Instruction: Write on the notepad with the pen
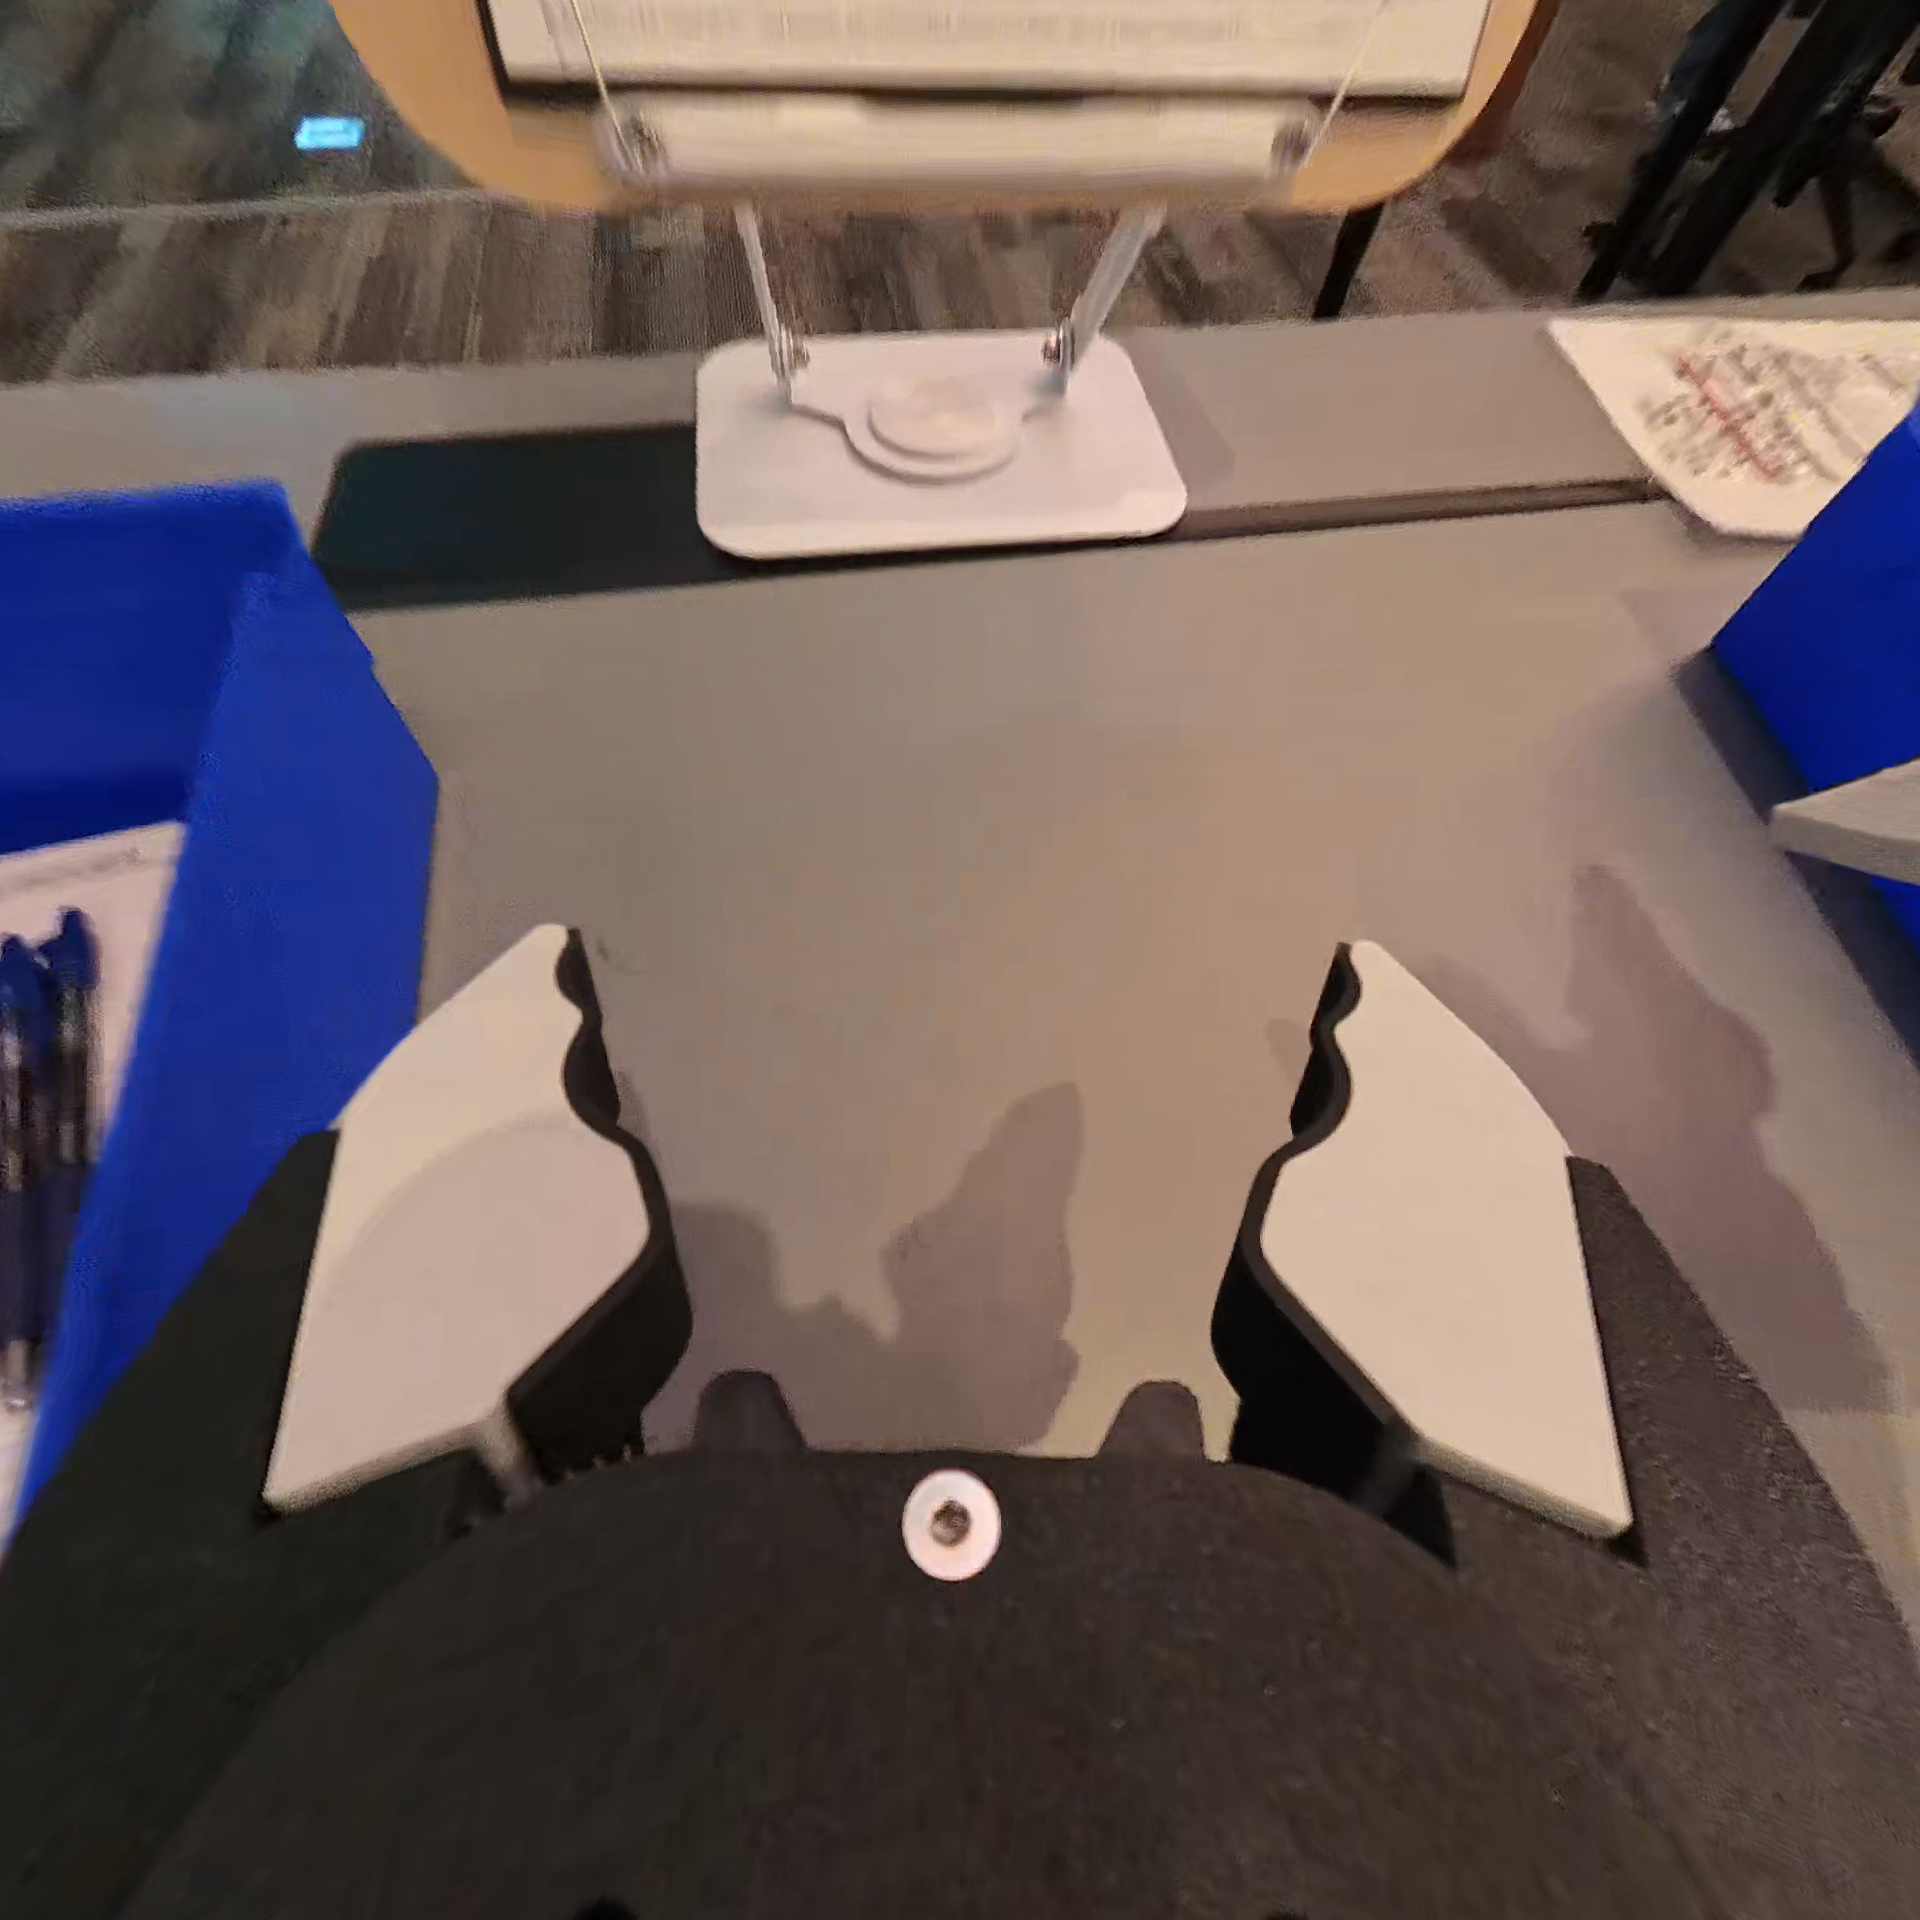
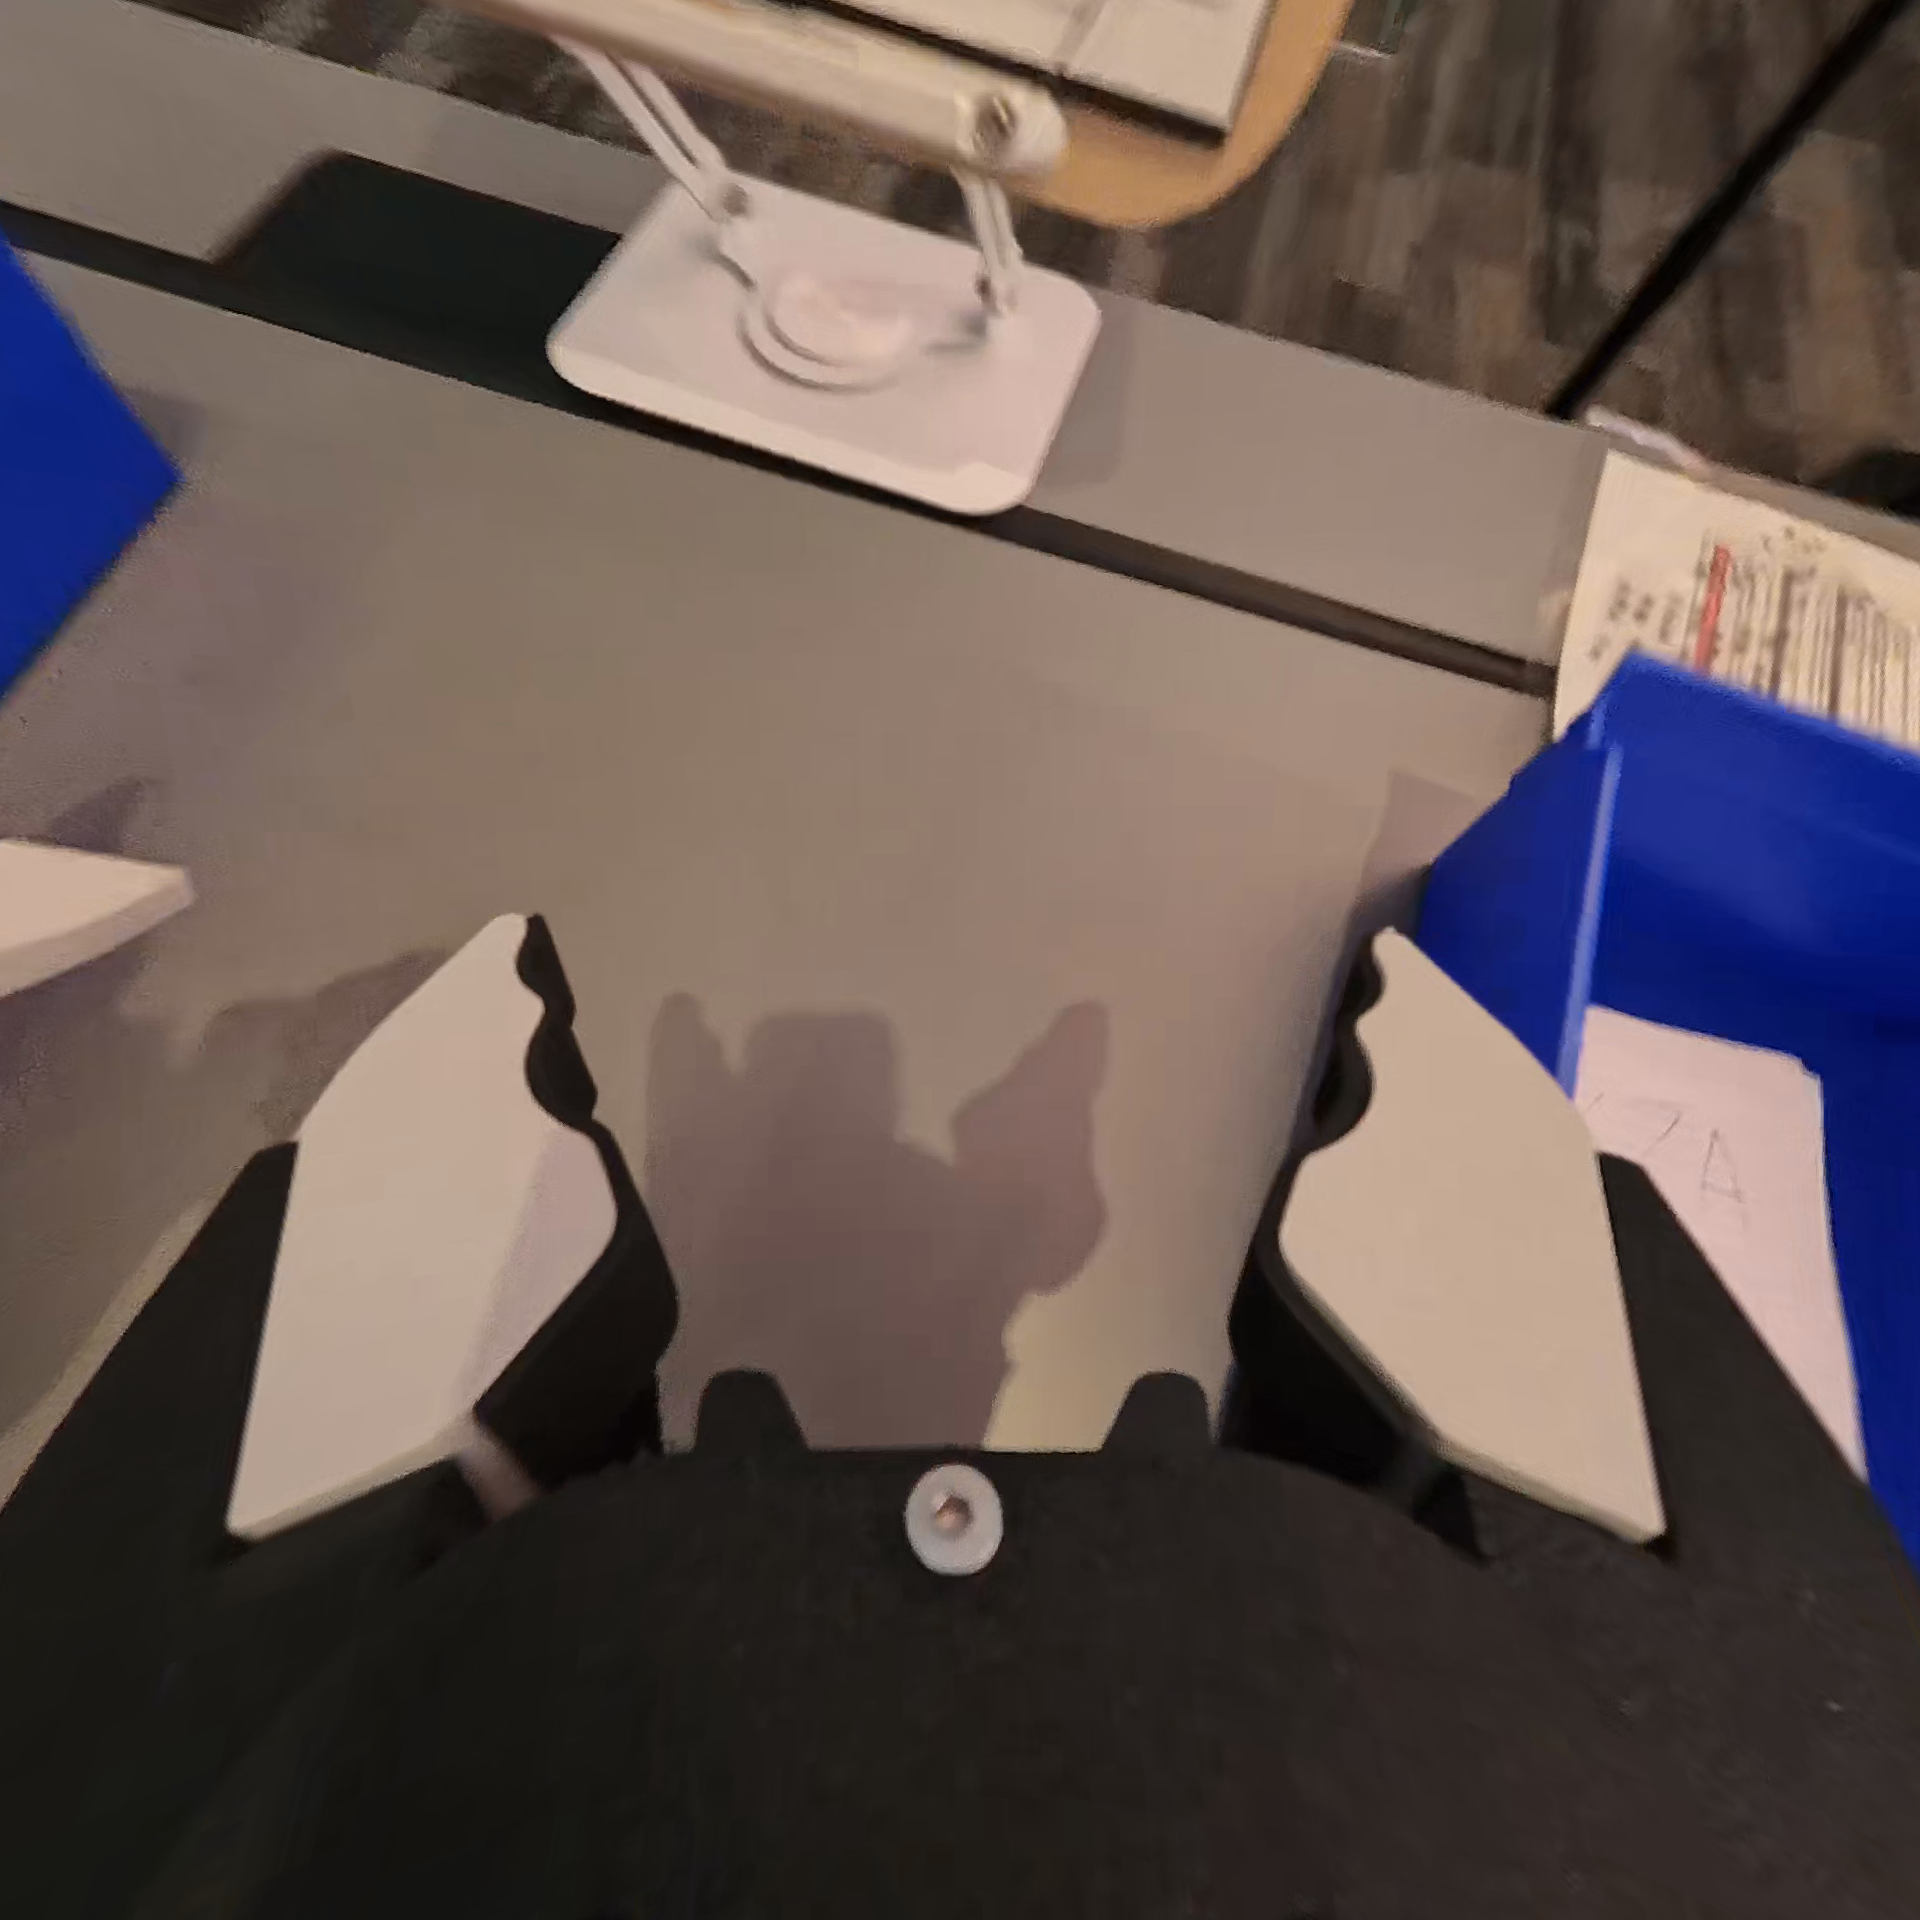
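My left gripper is open and empty above the grey table. Several blue pens lie on white paper in a blue bin at its left. My right gripper is open and empty above the same table. A second blue bin sits at its right and holds white paper with faint marks. The tip of the right gripper shows at the right edge of the left wrist view. The tip of the left gripper shows at the left edge of the right wrist view.
A white stand base sits at the table's far edge and carries a wooden-framed board with paper. A printed sheet lies at the far right. A dark mat lies under the stand. Carpet lies beyond the table.
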A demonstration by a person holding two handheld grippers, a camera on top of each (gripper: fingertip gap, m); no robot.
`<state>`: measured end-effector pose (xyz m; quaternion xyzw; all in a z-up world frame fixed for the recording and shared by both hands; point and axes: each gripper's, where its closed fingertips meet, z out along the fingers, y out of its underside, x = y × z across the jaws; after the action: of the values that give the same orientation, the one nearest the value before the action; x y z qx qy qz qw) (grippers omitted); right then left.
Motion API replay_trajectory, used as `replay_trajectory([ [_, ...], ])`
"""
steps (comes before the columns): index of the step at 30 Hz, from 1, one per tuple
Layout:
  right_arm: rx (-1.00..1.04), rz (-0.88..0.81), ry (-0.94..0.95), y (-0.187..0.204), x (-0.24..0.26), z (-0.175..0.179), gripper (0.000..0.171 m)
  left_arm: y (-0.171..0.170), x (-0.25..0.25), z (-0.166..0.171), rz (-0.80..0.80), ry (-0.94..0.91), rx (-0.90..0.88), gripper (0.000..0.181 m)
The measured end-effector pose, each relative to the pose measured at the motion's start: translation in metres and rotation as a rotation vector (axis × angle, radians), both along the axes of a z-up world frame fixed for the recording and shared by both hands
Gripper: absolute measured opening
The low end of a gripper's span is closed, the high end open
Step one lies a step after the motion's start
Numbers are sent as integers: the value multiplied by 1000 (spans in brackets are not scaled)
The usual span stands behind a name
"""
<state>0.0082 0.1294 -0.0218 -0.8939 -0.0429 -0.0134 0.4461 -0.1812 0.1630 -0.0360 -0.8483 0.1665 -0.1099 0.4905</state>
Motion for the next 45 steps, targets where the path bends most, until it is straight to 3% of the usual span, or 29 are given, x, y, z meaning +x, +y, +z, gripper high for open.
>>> replay_trajectory([
  [5,-47,-118,79,-5,4,-57,145,-4,-2,-39,39,15,-38,136],
  [12,-41,-171,72,-7,5,-87,145,-5,-18,-65,85,25,-73,142],
  [18,-66,-180,58,-10,6,-98,145,-7,-28,-91,78,35,-145,146],
  [45,-231,-237,73,-23,11,-146,145,-24,-24,-127,27,150,-290,146],
])
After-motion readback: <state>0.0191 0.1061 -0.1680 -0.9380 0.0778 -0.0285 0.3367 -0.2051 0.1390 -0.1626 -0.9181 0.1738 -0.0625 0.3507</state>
